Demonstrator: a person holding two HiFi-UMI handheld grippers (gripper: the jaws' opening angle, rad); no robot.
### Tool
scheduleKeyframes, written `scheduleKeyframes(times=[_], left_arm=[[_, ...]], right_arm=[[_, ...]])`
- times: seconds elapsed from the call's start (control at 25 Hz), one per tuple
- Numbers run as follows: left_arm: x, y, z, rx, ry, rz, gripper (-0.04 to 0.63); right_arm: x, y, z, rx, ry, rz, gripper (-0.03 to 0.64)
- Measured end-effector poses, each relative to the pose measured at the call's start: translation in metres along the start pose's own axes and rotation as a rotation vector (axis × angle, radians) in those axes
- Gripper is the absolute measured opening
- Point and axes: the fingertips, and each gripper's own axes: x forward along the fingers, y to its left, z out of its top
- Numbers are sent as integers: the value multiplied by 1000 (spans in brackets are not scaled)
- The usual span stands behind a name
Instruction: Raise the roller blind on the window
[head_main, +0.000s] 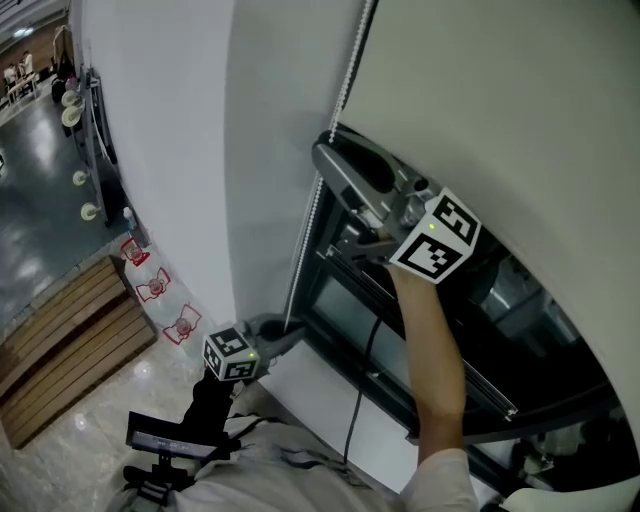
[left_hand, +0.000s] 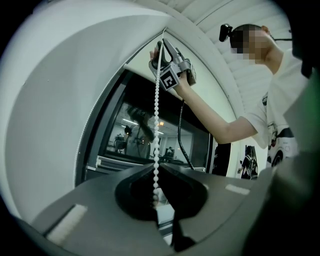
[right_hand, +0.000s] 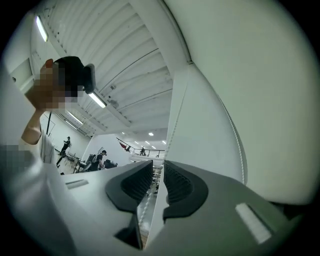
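While the left hand-held gripper (left_hand: 156, 168) pinches the white beaded chain (left_hand: 157, 115), the right hand-held gripper (right_hand: 159, 163) narrowly straddles it, unclamped.

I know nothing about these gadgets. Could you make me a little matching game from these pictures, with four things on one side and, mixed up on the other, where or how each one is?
Things
1. bead chain
2. left gripper
3. right gripper
4. window glass

Descriptions
A. dark, with reflections
B. held up high, by the lower edge of the blind
C. white, hanging straight down
D. low down, clamped on the chain

Pairs: 1-C, 2-D, 3-B, 4-A
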Motion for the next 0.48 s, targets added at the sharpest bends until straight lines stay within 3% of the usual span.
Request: scheduleKeyframes(times=[0.48], left_arm=[[0,0,-1,-2,-2,-3,-2]], right_arm=[[2,-10,11,11,-35,-36,18]])
